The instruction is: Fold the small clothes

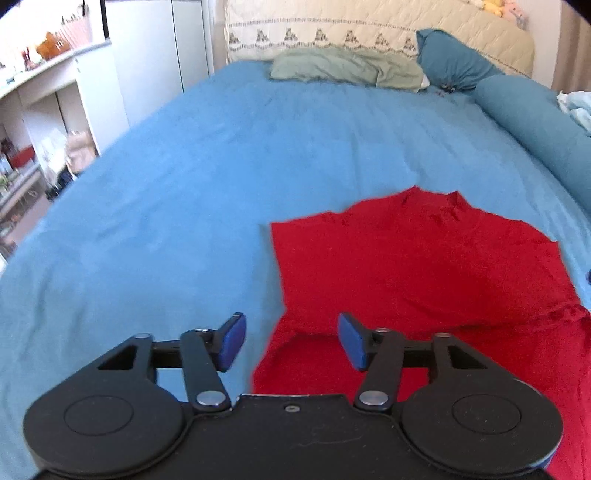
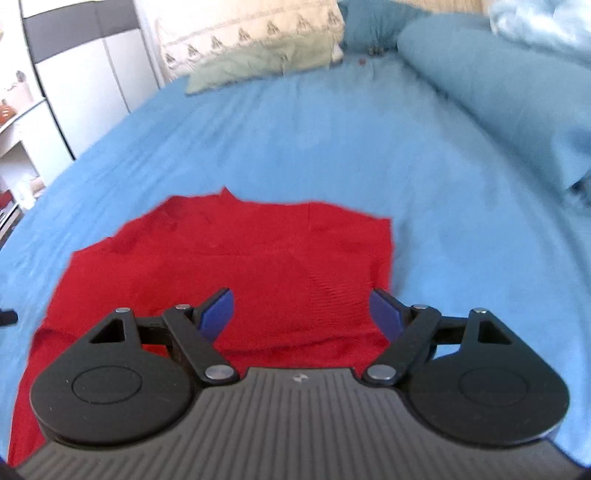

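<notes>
A small red garment (image 1: 417,266) lies spread on the blue bed sheet (image 1: 207,177), its neck end pointing away from me. My left gripper (image 1: 291,338) is open and empty, hovering over the garment's near left edge. In the right wrist view the same red garment (image 2: 236,258) fills the lower middle. My right gripper (image 2: 301,314) is open and empty above the garment's near right part, its right finger near the right edge.
A green pillow (image 1: 343,68) and a teal pillow (image 1: 454,59) lie at the head of the bed against a quilted cream headboard (image 1: 369,26). A long teal bolster (image 1: 532,118) runs along the right side. White shelves (image 1: 44,110) stand left of the bed.
</notes>
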### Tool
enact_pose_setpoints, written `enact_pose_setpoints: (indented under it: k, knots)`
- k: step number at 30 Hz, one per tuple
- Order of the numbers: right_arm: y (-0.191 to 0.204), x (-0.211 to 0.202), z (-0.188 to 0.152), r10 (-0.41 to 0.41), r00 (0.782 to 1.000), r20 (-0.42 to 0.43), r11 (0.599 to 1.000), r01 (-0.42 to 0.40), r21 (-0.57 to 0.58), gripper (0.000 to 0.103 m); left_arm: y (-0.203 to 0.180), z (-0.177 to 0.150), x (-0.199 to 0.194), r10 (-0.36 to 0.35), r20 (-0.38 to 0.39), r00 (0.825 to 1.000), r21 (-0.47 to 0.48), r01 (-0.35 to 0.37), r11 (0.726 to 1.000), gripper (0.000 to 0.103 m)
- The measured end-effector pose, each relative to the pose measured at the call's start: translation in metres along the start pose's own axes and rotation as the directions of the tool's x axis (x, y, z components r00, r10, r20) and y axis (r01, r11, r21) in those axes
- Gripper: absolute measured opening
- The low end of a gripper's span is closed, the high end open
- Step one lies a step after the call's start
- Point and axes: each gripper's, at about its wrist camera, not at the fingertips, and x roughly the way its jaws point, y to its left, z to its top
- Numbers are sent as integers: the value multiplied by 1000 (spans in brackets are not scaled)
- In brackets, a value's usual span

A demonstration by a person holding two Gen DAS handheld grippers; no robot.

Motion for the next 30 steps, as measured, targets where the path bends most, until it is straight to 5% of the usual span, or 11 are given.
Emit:
enact_pose_setpoints:
  k: [5, 10, 14, 23, 30]
  knots:
    - [-10, -76, -18, 8, 1000, -24, 999, -9, -32, 101, 17, -24, -56, 6, -19, 1000, 41, -5, 999, 92]
    - [-16, -136, -65, -37, 985, -167, 997, 26, -68, 102, 33, -69, -91, -36, -148, 988, 44, 43, 998, 92]
    - [-19, -159, -114, -70, 952, -296, 997, 56, -57, 102, 41, -114, -109, -90, -264, 960, 13, 97, 995, 91]
    - [-19, -178, -196, -146, 883, -447, 989, 144, -38, 99, 33, -183, -113, -143, -423, 895, -31, 144, 989, 72]
    - [-19, -177, -211, -138, 869, -475, 985, 172, 27, 88, 27, -198, -107, -152, -436, 887, -30, 155, 988, 59]
